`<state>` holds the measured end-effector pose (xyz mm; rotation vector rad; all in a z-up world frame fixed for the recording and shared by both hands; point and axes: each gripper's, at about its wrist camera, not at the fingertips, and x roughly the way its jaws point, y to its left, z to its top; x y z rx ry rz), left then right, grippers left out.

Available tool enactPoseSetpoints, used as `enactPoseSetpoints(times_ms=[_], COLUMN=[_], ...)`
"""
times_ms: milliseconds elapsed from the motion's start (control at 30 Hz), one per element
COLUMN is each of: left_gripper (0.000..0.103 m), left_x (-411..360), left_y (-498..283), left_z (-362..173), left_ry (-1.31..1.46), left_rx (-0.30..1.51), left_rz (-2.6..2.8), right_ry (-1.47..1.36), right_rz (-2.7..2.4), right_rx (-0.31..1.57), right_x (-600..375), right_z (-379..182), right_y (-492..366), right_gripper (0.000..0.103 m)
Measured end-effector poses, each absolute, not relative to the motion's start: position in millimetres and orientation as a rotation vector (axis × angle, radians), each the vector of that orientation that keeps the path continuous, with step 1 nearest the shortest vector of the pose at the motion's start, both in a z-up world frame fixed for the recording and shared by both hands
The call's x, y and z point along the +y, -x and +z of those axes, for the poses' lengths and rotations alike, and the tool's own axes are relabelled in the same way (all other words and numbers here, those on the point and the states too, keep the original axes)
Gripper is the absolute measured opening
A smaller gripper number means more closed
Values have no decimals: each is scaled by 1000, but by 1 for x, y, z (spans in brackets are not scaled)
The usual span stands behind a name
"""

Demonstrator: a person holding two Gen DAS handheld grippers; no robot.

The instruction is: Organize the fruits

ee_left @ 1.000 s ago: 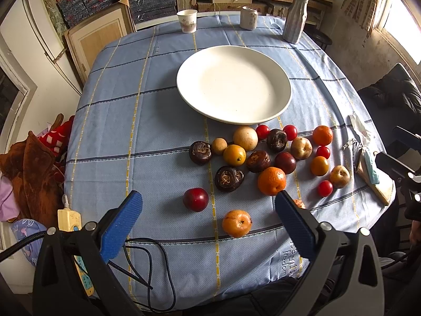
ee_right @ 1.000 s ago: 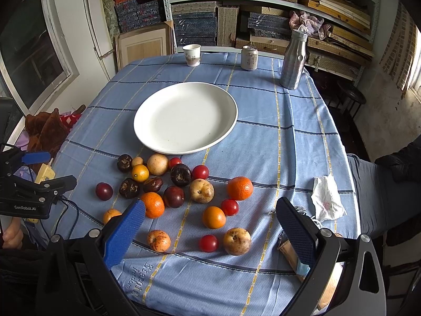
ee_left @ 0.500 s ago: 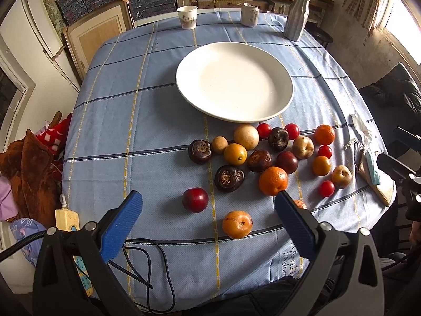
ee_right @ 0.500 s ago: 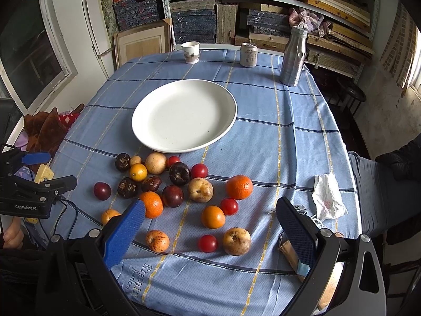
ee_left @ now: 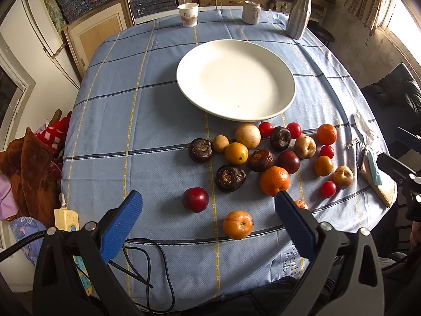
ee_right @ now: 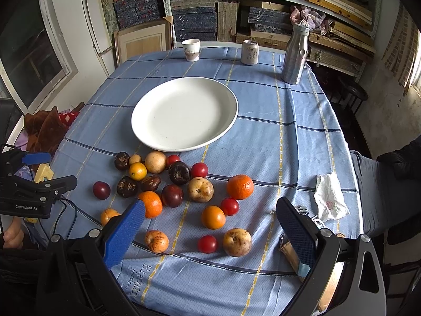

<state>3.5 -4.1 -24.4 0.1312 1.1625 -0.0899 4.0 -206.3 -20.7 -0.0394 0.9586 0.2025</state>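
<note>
Counter cloth (ee_left: 147, 121): light blue, grid of yellow and dark navy stripes. Plate (ee_left: 235, 79): plain white. Fruit: oranges (ee_left: 274, 181) bright orange, cherry tomatoes (ee_left: 328, 189) glossy red, plum (ee_left: 195, 199) dark red, mangosteens (ee_left: 230, 178) dark purple-brown, pears (ee_right: 236, 242) tan with brown speckles. Paper cup (ee_right: 191, 49): white, small dark print. Can (ee_right: 250, 52): pale with dark lettering. Bottle (ee_right: 294, 54): bare silver metal. Left gripper (ee_left: 208, 205) and right gripper (ee_right: 210, 216): black frames, blue textured pads (ee_right: 123, 233). Tissue (ee_right: 330, 200): white, faint pink print.

left gripper (ee_left: 208, 200) jaws spread wide, empty, right gripper (ee_right: 210, 206) jaws spread wide, empty, both angled downward
</note>
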Motion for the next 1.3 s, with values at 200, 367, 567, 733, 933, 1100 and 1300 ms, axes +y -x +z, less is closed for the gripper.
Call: enactPoseSetpoints(times_ms=[200,367,567,733,933,1100,1300], left_gripper=[99,99,99,99,99,99,99], left_x=[-4,-4,-4,-4,-2,16,27], left_y=[-5,-5,-6,-6,-6,2,24], left_z=[-24,-24,-24,-24,-24,-45,-91], left_ry=[-132,-132,-132,-132,-132,-111,-164], left_rx=[1164,1165,1166,1167,1170,1127,1076], left_rz=[-92,-92,-93,-93,-90,-134,-297], right_ry=[38,39,41,42,33,59,140], right_rz=[202,202,201,201,217,223,227], right_rx=[962,963,969,971,980,926,880], right_x=[-206,-206,-205,-205,-204,-220,-239], right_z=[-21,-21,-24,-24,-26,-37,-68], right_y=[-5,-6,-5,-5,-7,-9,5], right_gripper=[100,100,100,100,100,100,100])
